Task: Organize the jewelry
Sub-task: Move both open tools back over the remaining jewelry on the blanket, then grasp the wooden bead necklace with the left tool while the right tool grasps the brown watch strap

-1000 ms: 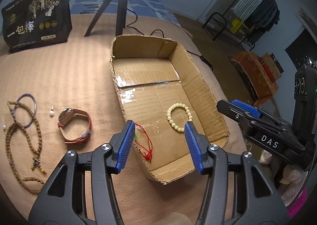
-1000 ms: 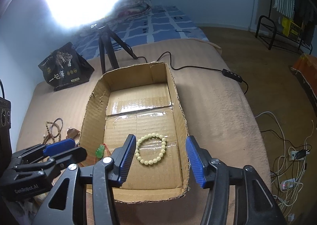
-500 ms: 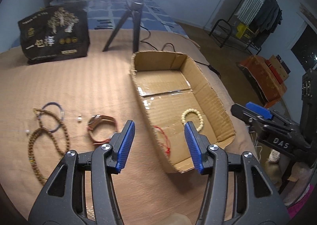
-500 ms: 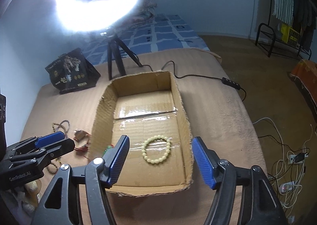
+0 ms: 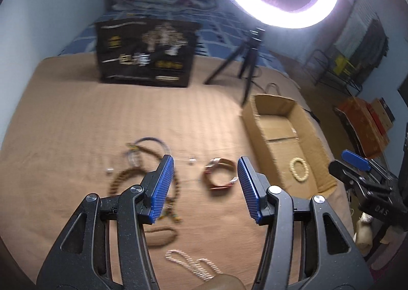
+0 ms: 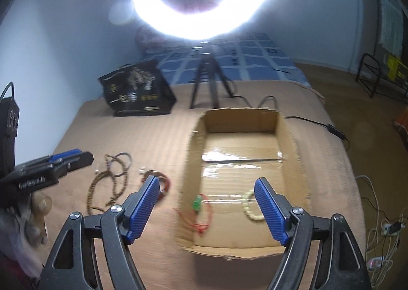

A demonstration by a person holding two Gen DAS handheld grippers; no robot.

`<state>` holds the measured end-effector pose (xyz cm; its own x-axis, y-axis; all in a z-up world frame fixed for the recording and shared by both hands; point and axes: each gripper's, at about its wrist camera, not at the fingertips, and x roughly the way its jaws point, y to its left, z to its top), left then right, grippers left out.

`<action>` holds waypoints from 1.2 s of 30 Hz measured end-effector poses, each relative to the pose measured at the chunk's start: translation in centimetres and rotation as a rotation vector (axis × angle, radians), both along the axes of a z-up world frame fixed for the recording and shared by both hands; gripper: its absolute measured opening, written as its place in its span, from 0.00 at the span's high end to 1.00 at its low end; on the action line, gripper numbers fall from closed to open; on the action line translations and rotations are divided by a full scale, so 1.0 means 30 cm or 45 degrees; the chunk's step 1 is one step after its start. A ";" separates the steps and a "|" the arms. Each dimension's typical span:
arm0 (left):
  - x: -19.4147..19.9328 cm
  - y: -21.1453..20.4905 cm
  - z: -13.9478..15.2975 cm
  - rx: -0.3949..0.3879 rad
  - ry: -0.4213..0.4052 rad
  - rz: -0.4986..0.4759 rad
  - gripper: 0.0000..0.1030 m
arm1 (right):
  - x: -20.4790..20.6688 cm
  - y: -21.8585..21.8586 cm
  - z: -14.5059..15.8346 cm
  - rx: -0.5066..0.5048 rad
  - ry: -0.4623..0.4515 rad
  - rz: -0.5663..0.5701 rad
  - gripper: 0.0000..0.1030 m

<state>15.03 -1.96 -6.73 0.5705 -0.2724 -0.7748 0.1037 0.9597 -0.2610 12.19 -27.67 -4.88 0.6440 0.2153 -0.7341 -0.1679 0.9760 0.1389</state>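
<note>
1. The left hand-held gripper (image 5: 205,189) is seen part-open and empty above the bed (image 5: 76,124), with the red-strap watch (image 5: 220,174) framed between its jaws.
2. The right hand-held gripper (image 6: 206,211), its jaws just opened wide with nothing gripped, hangs over the near end of the cardboard box (image 6: 293,142).
3. Already stored in the box: a pale bead bracelet (image 6: 251,209) and a red cord with green pendant (image 6: 200,209).
4. Unsorted pieces, including the long bead necklace (image 5: 119,180) and a blue bangle (image 5: 150,143), remain on the bed left of the box.
5. For a sound pick, the watch strap is best straddled squarely before the jaws are closed; neighbouring beads should be avoided.
</note>
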 end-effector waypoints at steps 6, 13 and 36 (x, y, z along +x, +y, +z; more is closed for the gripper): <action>0.005 0.154 -0.038 0.032 0.047 0.088 0.48 | 0.020 0.127 -0.015 0.013 0.016 0.090 0.23; 0.010 0.275 -0.104 0.034 0.123 0.150 0.48 | 0.059 0.254 -0.054 -0.011 0.057 0.172 0.23; 0.072 0.378 -0.396 -0.152 0.459 0.287 0.49 | 0.204 0.440 -0.271 0.044 0.348 0.301 0.41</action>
